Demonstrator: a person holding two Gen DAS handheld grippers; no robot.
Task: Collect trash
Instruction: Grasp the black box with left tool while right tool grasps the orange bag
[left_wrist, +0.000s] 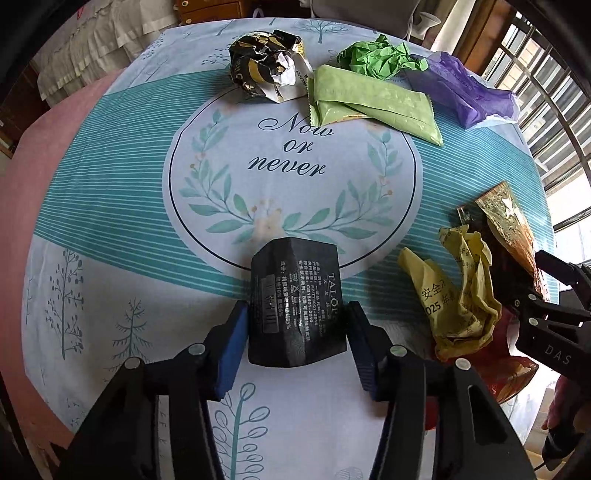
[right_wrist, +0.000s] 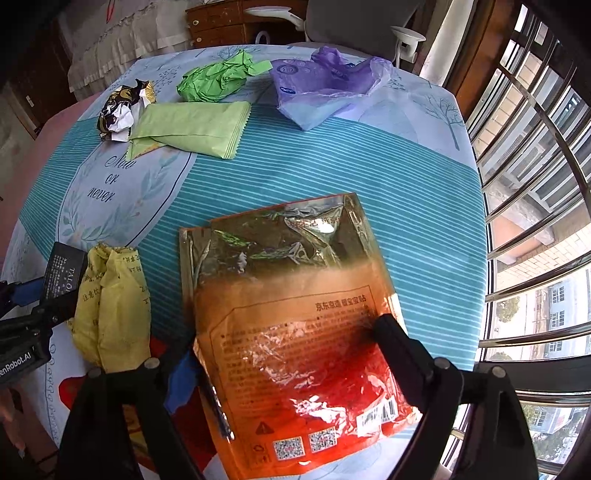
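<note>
My left gripper (left_wrist: 295, 325) is shut on a black printed card tag (left_wrist: 295, 306), held over the near part of the table. My right gripper (right_wrist: 284, 347) is shut on a large orange-red foil pouch (right_wrist: 295, 314), held above the table's right side; the pouch also shows in the left wrist view (left_wrist: 506, 225). A crumpled yellow paper (left_wrist: 461, 295) lies between the two grippers, also seen in the right wrist view (right_wrist: 110, 306). At the far side lie a black-gold crumpled wrapper (left_wrist: 266, 62), a light green packet (left_wrist: 373, 103), crumpled green paper (left_wrist: 380, 55) and a purple plastic bag (left_wrist: 465, 92).
The table carries a blue-teal cloth (left_wrist: 129, 147) printed "Now or never". A pink surface (left_wrist: 48, 155) lies beyond its left edge. A window with bars (right_wrist: 535, 184) is at the right. A wooden drawer unit (right_wrist: 221, 22) and a white lamp (right_wrist: 406, 40) stand behind the table.
</note>
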